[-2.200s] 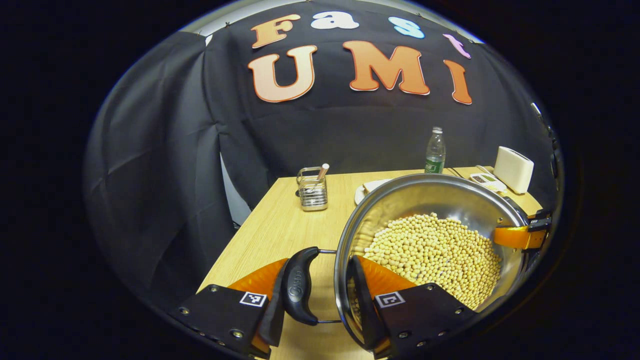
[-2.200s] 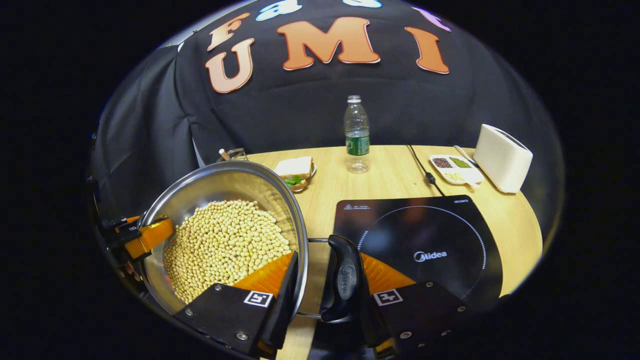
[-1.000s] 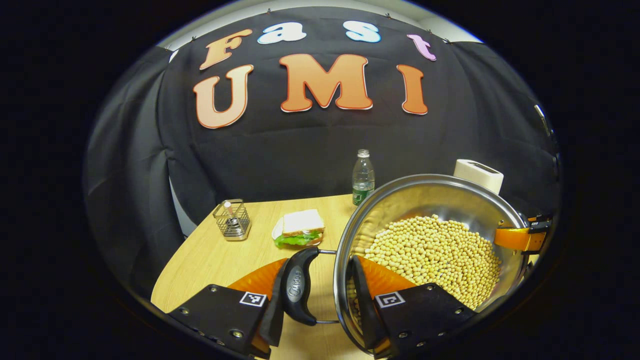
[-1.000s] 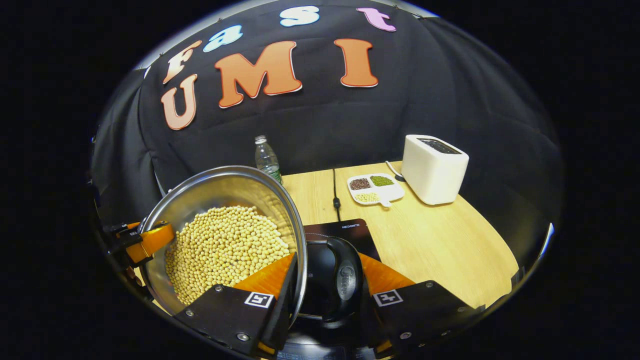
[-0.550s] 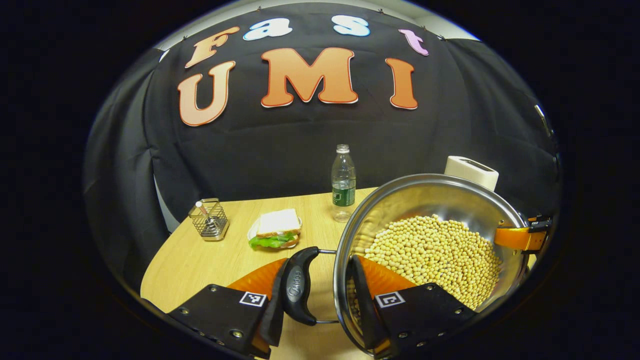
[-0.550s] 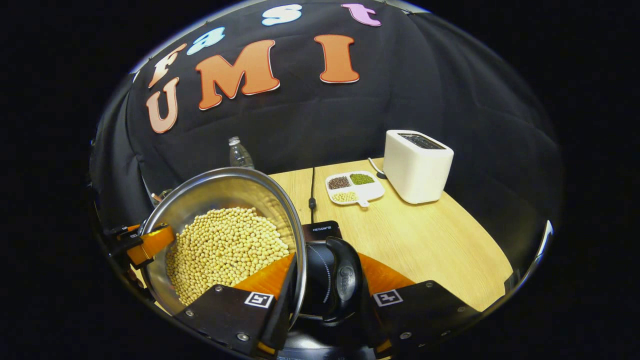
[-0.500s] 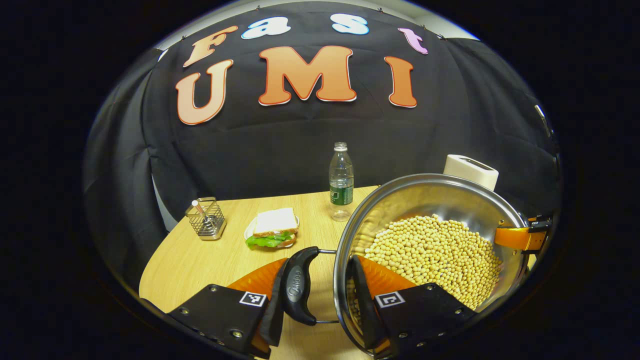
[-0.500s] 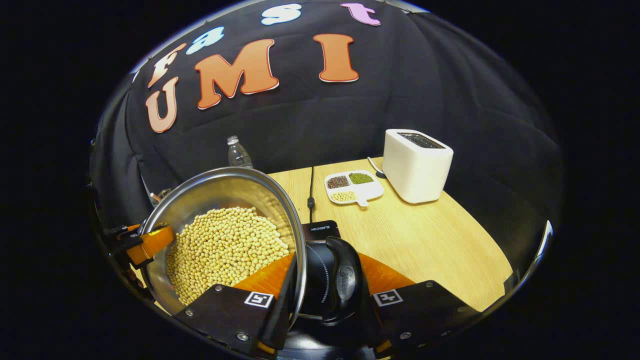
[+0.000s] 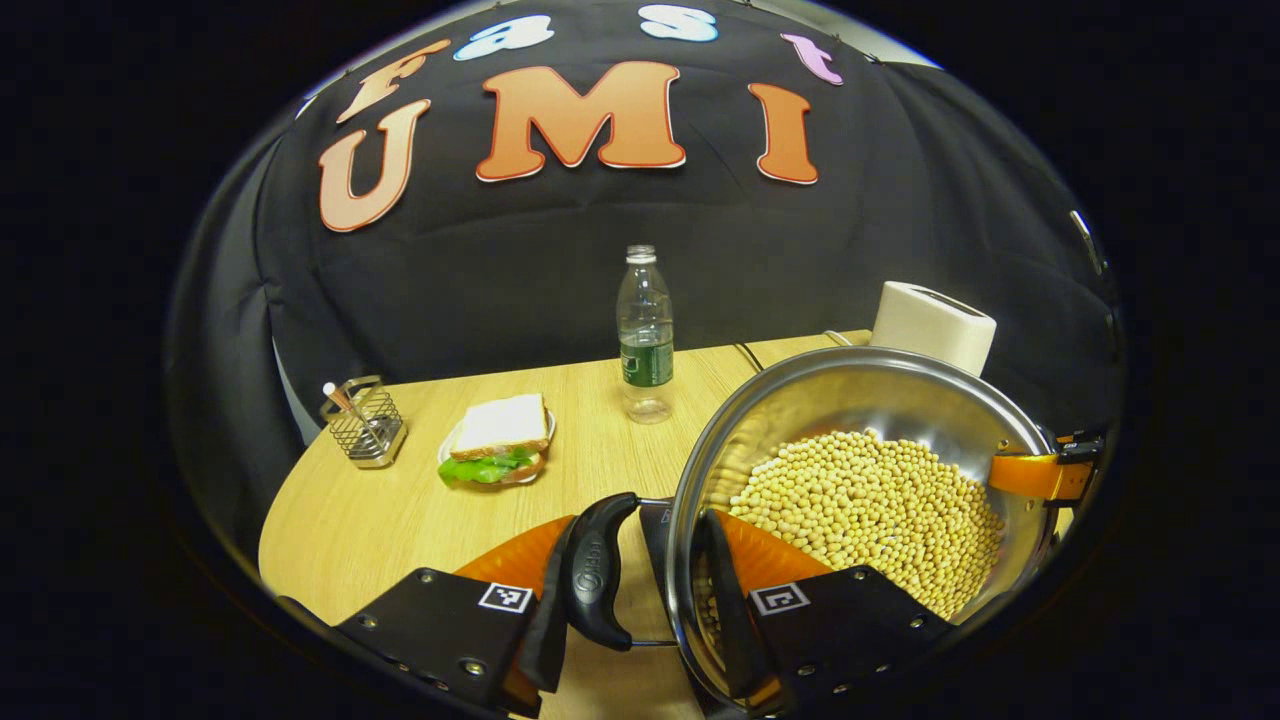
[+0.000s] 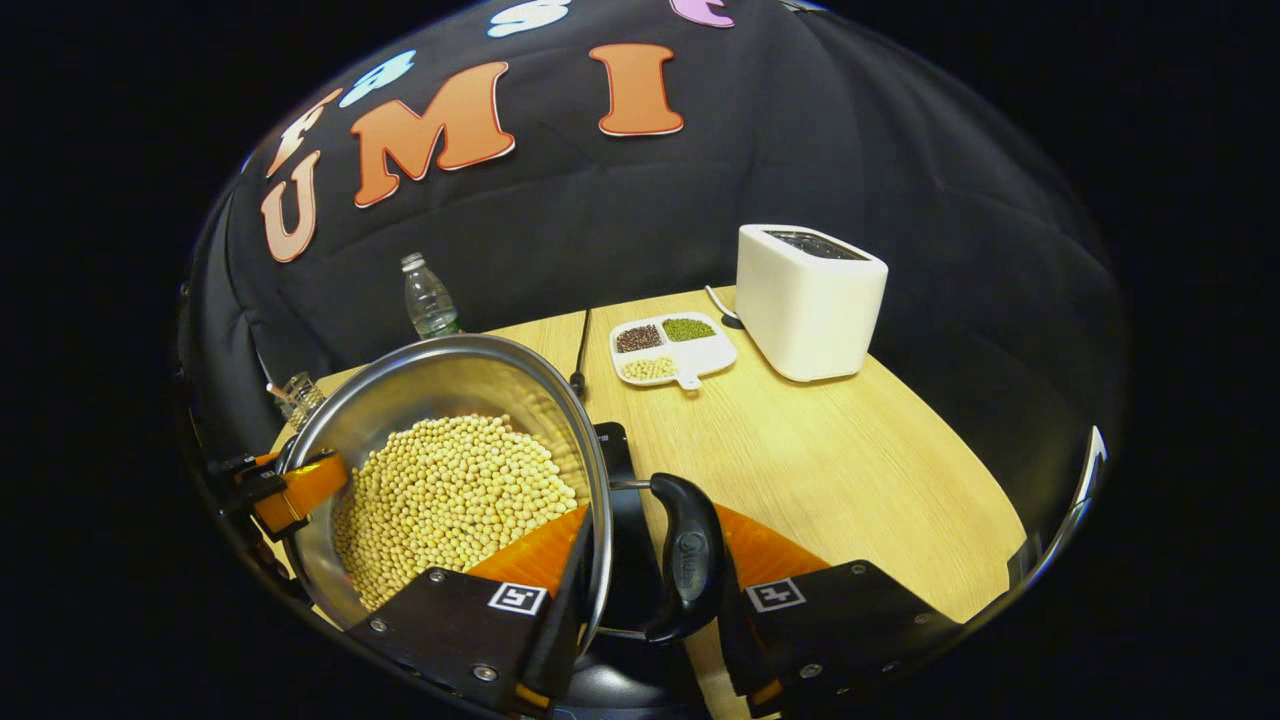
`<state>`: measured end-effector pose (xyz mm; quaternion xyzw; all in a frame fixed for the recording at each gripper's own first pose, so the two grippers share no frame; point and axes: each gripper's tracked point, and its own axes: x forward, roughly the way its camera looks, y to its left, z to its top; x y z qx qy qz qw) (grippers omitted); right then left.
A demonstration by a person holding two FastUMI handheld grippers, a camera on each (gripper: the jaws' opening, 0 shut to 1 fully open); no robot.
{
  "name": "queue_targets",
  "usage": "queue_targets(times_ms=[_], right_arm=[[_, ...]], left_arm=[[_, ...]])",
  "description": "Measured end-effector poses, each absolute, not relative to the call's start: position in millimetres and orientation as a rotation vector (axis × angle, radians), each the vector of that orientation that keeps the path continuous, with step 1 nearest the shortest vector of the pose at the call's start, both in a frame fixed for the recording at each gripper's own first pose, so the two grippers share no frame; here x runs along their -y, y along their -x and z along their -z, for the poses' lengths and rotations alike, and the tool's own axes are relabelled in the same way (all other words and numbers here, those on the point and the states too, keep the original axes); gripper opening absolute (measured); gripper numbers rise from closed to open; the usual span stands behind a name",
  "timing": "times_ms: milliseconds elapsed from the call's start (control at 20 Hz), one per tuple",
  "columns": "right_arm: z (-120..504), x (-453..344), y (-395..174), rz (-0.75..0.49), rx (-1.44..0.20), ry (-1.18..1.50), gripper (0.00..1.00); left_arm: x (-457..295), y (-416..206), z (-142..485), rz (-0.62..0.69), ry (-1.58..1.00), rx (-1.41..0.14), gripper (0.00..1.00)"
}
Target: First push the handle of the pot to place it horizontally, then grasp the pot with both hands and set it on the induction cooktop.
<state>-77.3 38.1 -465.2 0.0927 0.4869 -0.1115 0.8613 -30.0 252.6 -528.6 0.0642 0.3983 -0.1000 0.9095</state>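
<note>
A steel pot (image 9: 880, 400) full of pale soybeans (image 9: 860, 510) hangs between both grippers. My left gripper (image 9: 635, 535) is shut on the pot's black left handle (image 9: 592, 585), one finger outside the handle and one inside the rim. My right gripper (image 10: 655, 535) is likewise shut on the right handle (image 10: 688, 570), with the pot (image 10: 440, 385) to its left. Each gripper also appears on the far rim in the other's view, right gripper (image 9: 1045, 475) and left gripper (image 10: 290, 492). The black induction cooktop (image 10: 613, 445) lies under the pot; I cannot tell if they touch.
On the wooden table (image 10: 850, 470) stand a white toaster (image 10: 810, 300), a divided dish of beans (image 10: 672, 350) and a black cable (image 10: 581, 350). A water bottle (image 9: 645, 335), a sandwich on a plate (image 9: 497, 450) and a wire holder (image 9: 362, 425) sit behind and left of the pot.
Both grippers carried the pot to the right, from beside the cooktop to over it. It has sunk slightly in the last half second. Both grips are unchanged.
</note>
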Motion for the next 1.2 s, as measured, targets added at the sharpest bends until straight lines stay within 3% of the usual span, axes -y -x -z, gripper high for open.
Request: queue_targets(times_ms=[50,100,150,200,550,600,650,700,750,850,950,1050,1100,1200], right_arm=[[466,-35,77,0.235,-1.021,-0.192,0.53],[466,-33,76,0.239,-1.02,-0.195,0.58],[467,-32,75,0.237,-1.022,-0.195,0.53],[467,-32,75,0.238,-1.025,-0.2,0.58],[479,-33,67,0.245,-1.058,-0.22,0.58],[481,-34,66,0.245,-1.06,-0.228,0.53],[485,-34,65,0.244,-1.067,-0.23,0.58],[485,-34,64,0.237,-1.061,-0.214,0.54],[487,-33,62,0.235,-1.054,-0.188,0.62],[485,-34,61,0.235,-1.04,-0.155,0.63],[472,-31,55,0.233,-0.992,-0.145,0.75],[454,-25,49,0.235,-0.937,-0.144,0.79],[442,-21,45,0.233,-0.904,-0.14,0.8],[410,-13,38,0.224,-0.825,-0.117,0.82]], left_arm=[[-254,29,527,0.21,-0.137,-0.819,0.64],[-254,29,529,0.212,-0.14,-0.816,0.64],[-254,29,529,0.214,-0.14,-0.817,0.64],[-254,30,528,0.215,-0.138,-0.82,0.63],[-253,28,531,0.194,-0.135,-0.812,0.64],[-252,28,531,0.19,-0.132,-0.809,0.64],[-252,28,530,0.19,-0.127,-0.808,0.64],[-251,28,530,0.183,-0.122,-0.808,0.64],[-250,29,528,0.179,-0.115,-0.806,0.65],[-251,29,527,0.163,-0.109,-0.803,0.69],[-254,28,520,0.154,-0.112,-0.786,0.72],[-263,19,499,0.127,-0.107,-0.737,0.74],[-266,16,487,0.114,-0.095,-0.71,0.81],[-275,9,448,0.099,-0.092,-0.621,0.81]])
